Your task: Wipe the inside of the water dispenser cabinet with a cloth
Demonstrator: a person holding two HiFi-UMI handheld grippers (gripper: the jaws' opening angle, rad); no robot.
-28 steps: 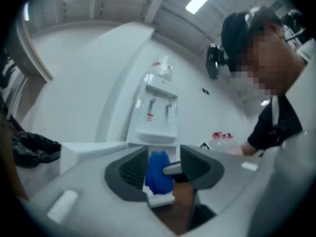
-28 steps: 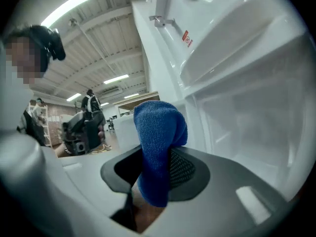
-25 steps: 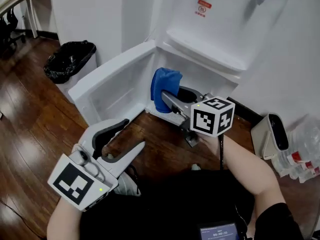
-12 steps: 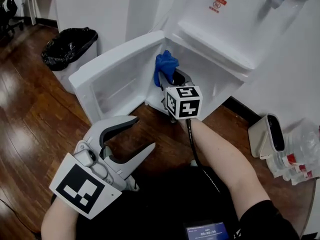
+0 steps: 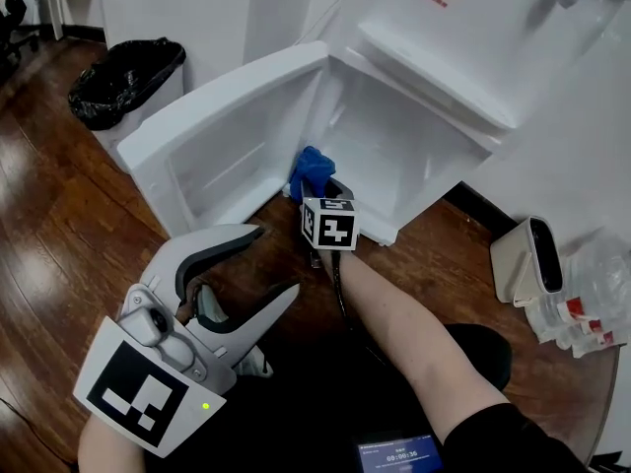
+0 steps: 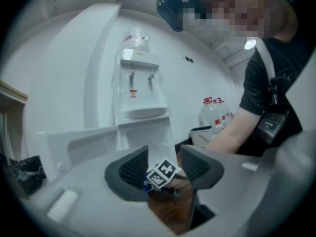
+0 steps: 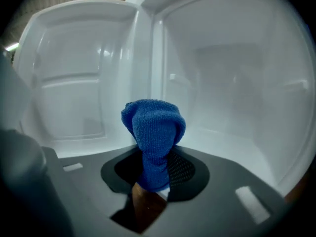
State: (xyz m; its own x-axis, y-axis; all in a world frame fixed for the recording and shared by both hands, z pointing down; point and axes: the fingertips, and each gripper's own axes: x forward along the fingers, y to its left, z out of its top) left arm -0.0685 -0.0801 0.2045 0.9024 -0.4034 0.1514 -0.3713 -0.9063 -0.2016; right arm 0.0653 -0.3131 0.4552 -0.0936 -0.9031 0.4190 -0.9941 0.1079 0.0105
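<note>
The white water dispenser [image 5: 473,37] stands with its lower cabinet [image 5: 394,156] open and the door [image 5: 227,116] swung out to the left. My right gripper [image 5: 317,187] is shut on a bunched blue cloth [image 5: 311,170] low at the cabinet's front left corner, beside the door hinge. In the right gripper view the cloth [image 7: 154,132] stands up between the dark pads, facing the white inner walls [image 7: 222,83]. My left gripper [image 5: 268,262] hangs open over the wooden floor, apart from the cabinet, with nothing between its fingers [image 6: 131,169].
A bin with a black bag [image 5: 123,72] stands left of the door. A beige box-like device [image 5: 527,264] and several water bottles [image 5: 592,304] sit on the floor at the right. The person's right forearm [image 5: 394,313] stretches toward the cabinet.
My right gripper has gone down with the blue cloth, from the cabinet's upper opening to its lower front left corner. The left gripper has hardly moved.
</note>
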